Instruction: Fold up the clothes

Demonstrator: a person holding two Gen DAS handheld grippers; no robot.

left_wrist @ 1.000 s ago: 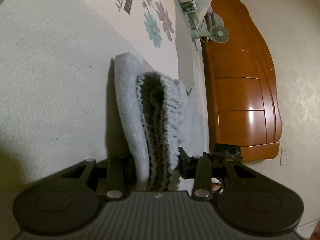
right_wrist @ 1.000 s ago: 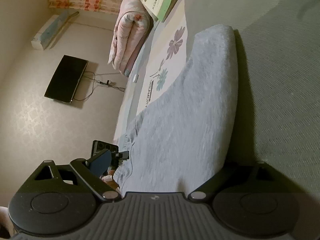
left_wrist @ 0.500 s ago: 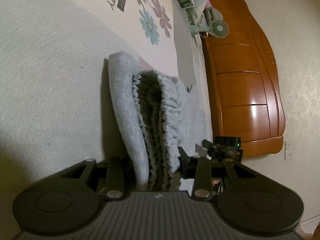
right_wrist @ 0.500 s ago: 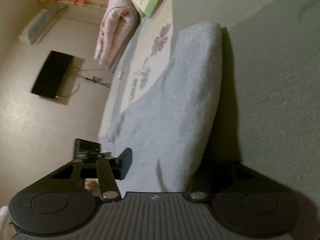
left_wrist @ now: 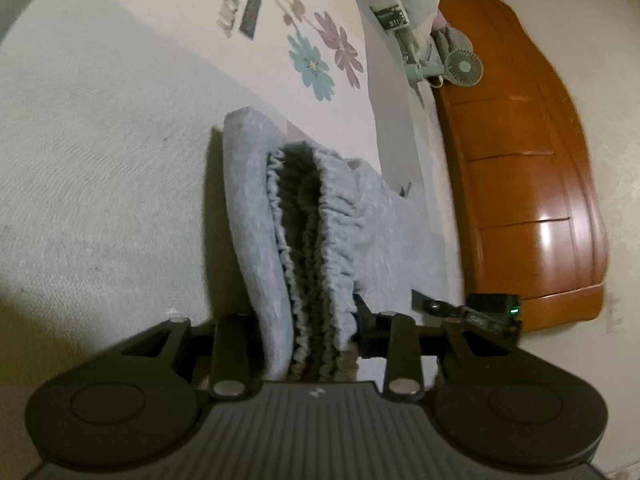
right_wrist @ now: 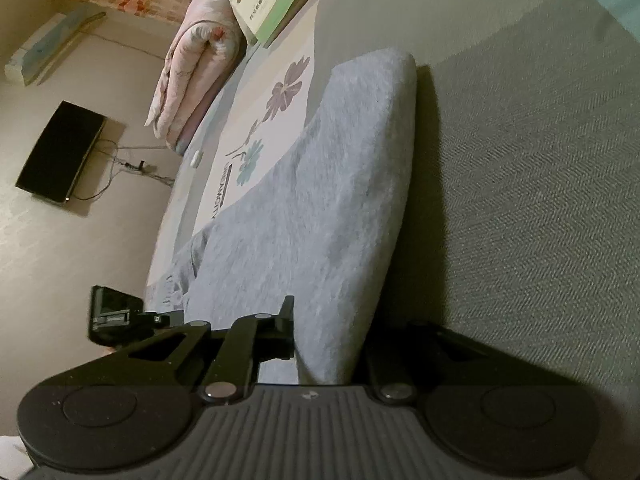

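Observation:
A grey garment (left_wrist: 252, 208) with a gathered elastic waistband (left_wrist: 340, 216) lies folded on the bed. My left gripper (left_wrist: 308, 332) is shut on its near end, the bunched waistband layers pinched between the fingers. In the right wrist view the same grey garment (right_wrist: 320, 200) stretches away as a thick folded slab. My right gripper (right_wrist: 332, 332) is shut on its near folded edge; the right finger sits in shadow under the cloth. Each view shows the other gripper (left_wrist: 492, 308) (right_wrist: 116, 312) at the side of the garment.
The bed sheet (left_wrist: 100, 160) is pale with a flower print (left_wrist: 316, 60). A wooden headboard (left_wrist: 520, 180) and a small fan (left_wrist: 464, 68) lie past the garment. A folded pink quilt (right_wrist: 196, 64), a pillow package (right_wrist: 268, 0) and a wall TV (right_wrist: 60, 156) show in the right view.
My right gripper's fingers have come together from wide open onto the garment's edge. My left gripper keeps its hold on the waistband and has shifted only slightly.

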